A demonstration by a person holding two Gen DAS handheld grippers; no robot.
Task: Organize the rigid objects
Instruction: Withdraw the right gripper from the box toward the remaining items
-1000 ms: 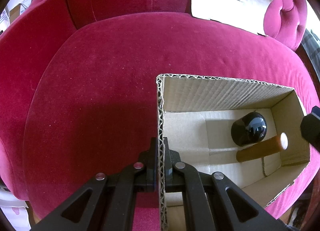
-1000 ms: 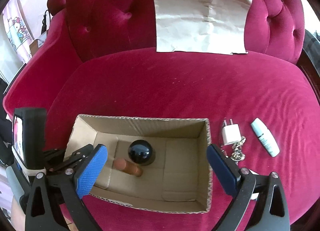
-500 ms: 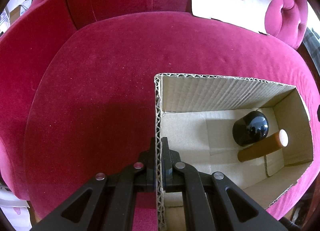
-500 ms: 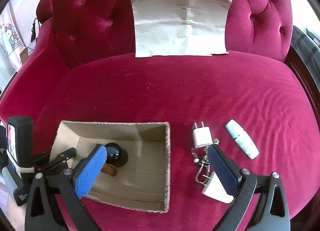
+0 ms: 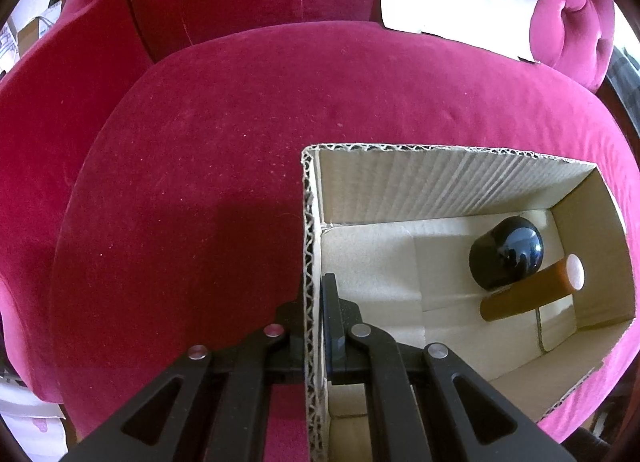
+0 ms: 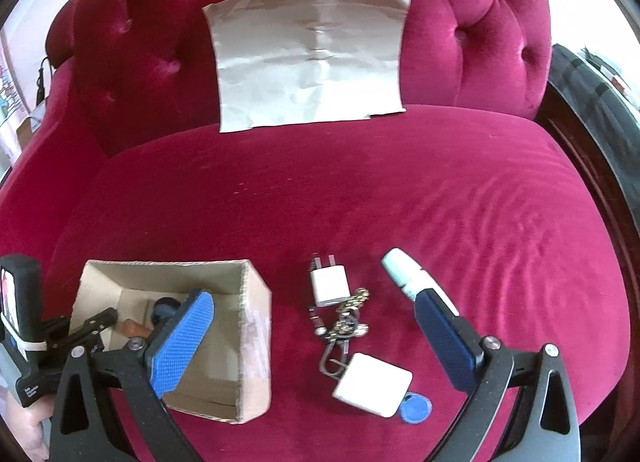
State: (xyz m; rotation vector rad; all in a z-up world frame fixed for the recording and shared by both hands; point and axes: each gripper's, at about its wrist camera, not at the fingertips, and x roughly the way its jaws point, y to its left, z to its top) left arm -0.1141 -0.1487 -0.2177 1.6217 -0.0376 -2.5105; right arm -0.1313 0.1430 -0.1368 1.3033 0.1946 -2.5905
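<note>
Grippers part ways: right gripper (image 6: 312, 330), jaws wide and empty, has swung from the cardboard box (image 6: 256, 346) to above the keychain (image 6: 346, 326); left gripper (image 5: 316, 314) stays clamped on the box wall.

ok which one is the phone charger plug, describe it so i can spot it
On the red velvet seat, look just right of the cardboard box. The charger plug is the small white block farthest back in the cluster, above the keychain; unlike the flat white square nearer the camera, it has two metal prongs.
</note>
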